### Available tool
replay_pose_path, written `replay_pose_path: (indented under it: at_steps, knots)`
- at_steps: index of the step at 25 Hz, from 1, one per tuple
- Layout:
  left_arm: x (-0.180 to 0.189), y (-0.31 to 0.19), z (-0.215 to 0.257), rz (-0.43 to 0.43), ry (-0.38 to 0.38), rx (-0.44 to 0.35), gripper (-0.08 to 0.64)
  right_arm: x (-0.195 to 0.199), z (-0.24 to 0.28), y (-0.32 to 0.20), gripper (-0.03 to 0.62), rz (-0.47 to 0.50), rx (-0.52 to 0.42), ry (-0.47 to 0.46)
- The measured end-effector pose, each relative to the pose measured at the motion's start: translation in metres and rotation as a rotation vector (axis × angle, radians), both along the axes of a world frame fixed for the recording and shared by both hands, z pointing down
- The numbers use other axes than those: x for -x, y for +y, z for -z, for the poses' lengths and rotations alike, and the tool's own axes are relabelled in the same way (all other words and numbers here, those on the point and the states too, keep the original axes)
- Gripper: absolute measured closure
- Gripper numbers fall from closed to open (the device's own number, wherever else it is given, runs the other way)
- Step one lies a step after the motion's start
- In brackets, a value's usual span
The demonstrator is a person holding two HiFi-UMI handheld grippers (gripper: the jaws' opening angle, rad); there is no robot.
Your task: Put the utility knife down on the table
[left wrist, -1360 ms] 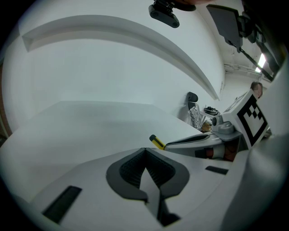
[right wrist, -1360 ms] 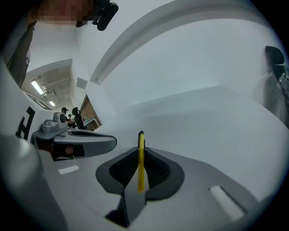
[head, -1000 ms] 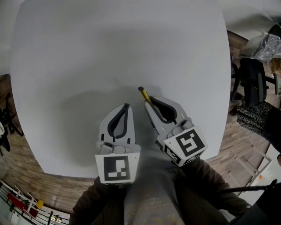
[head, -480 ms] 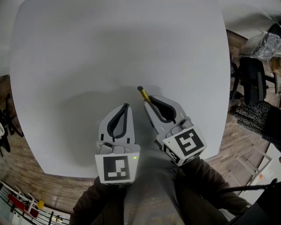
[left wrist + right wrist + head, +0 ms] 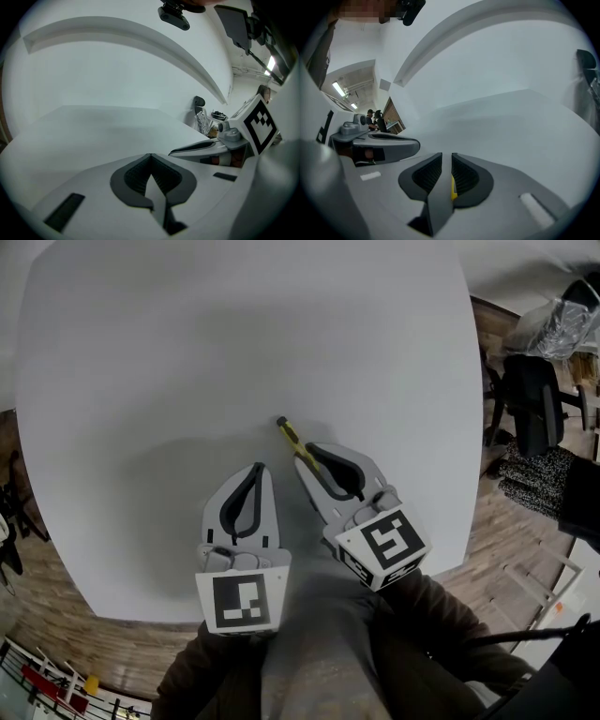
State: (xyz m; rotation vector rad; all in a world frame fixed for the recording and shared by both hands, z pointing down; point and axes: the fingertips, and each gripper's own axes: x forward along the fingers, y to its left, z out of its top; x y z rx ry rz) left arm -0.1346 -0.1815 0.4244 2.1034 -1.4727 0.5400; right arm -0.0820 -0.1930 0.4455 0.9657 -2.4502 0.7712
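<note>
Right gripper (image 5: pixel 312 461): fingers grasping yellow utility knife (image 5: pixel 291 434), jutting far-left over white surface (image 5: pixel 187 352). Left gripper (image 5: pixel 257 471) alongside: fingers clenched, empty.

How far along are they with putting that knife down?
Nothing looks finished. The right gripper is shut on the yellow utility knife, which pokes out over the white table. The left gripper is shut and empty. Left to do: lower it, open the jaws.

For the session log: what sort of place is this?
Probably an office or lab workroom: a large white table, a black office chair on wood-plank flooring beside it, and strip lights on the ceiling.
</note>
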Motion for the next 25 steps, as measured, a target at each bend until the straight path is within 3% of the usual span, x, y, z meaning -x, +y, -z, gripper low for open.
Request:
replay_pose_path:
  at_steps: [7, 15, 25]
  knots:
    - [-0.001, 0.001, 0.002, 0.000, -0.002, -0.010, 0.558, 0.000, 0.002, 0.001, 0.535, 0.005, -0.006, -0.001]
    - [-0.005, 0.001, 0.020, 0.007, -0.003, -0.042, 0.558, -0.001, 0.018, 0.002, 0.589, 0.003, -0.038, -0.016]
    - [0.006, 0.005, 0.053, 0.032, -0.013, -0.103, 0.558, 0.013, 0.055, -0.001, 0.591, 0.004, -0.116, -0.037]
